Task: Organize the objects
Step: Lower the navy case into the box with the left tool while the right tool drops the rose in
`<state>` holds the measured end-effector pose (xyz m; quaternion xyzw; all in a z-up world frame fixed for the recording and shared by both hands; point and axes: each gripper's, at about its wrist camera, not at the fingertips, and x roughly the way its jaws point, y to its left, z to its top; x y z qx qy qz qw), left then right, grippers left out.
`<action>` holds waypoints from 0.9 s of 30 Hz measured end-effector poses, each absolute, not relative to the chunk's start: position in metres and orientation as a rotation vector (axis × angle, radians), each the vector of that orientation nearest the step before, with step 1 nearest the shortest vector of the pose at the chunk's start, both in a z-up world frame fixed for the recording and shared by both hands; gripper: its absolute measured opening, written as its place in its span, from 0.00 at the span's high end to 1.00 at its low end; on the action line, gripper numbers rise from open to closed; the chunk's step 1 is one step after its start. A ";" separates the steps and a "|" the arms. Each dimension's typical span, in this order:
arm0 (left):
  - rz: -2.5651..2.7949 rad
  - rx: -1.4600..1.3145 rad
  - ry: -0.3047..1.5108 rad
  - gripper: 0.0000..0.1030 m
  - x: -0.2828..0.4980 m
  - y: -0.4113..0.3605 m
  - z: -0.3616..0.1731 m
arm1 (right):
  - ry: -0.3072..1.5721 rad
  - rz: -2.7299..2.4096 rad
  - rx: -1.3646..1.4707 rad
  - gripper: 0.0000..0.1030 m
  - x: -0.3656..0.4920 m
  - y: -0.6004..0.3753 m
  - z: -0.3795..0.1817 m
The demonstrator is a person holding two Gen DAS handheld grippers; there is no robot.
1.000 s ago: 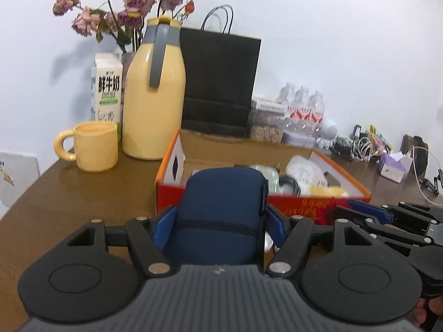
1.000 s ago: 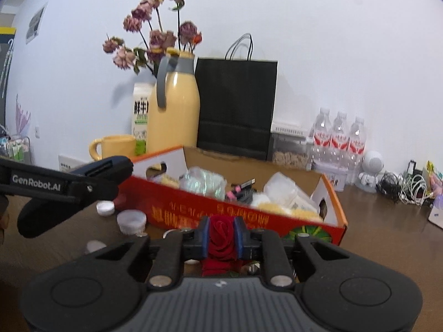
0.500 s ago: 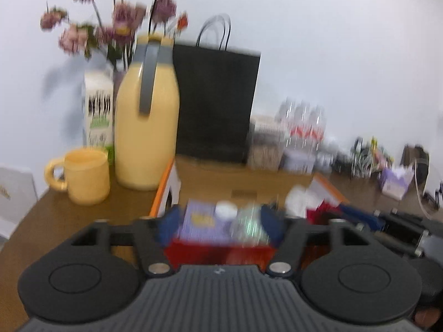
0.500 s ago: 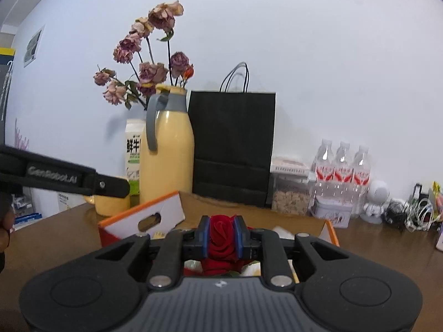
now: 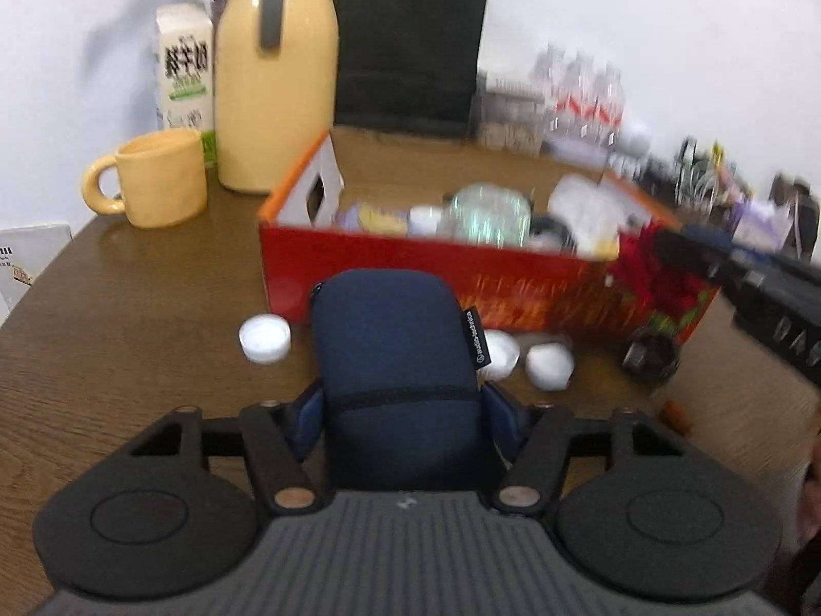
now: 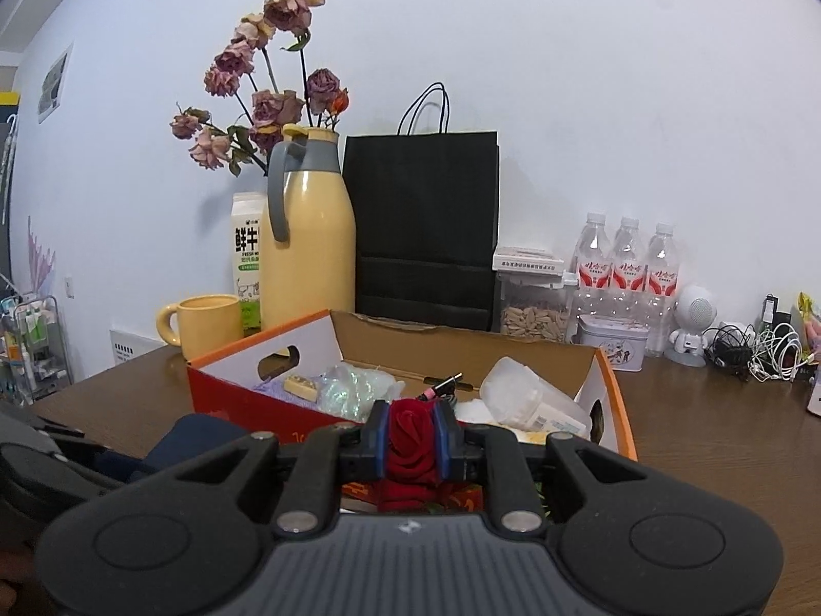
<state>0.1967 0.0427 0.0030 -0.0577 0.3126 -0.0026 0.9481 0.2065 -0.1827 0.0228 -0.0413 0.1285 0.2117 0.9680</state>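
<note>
We're looking at a dark brown wood-grain surface [image 5: 128, 318], and it's busy. Centre stage sits the red cardboard box [image 5: 436, 282], open-topped. Just in front of it lie white caps: one [image 5: 264, 339] on the left, two more [image 5: 549, 365] on the right, with a small dark round object [image 5: 651, 354] near the box's right corner. Behind the box on the left we have a yellow mug [image 5: 161, 185], a tall yellow jug [image 5: 277, 92] and a milk carton [image 5: 184, 72]. A black paper bag [image 6: 421, 226] stands against the wall. To its right come a clear container [image 6: 533, 303], three water bottles [image 6: 628, 267], a tin [image 6: 613, 344], a white figure [image 6: 692, 326] and tangled cables [image 6: 764, 351].
</note>
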 end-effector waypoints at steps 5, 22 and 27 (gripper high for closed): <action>-0.024 -0.126 0.473 0.37 0.191 0.045 0.049 | 0.215 0.426 -0.082 0.84 0.209 -0.183 0.037; 0.016 -0.137 0.420 0.37 0.297 0.043 0.067 | 0.198 0.378 -0.057 0.84 0.304 -0.149 0.051; -0.002 -0.103 0.447 0.37 0.318 0.042 0.058 | 0.229 0.379 -0.052 0.84 0.322 -0.148 0.040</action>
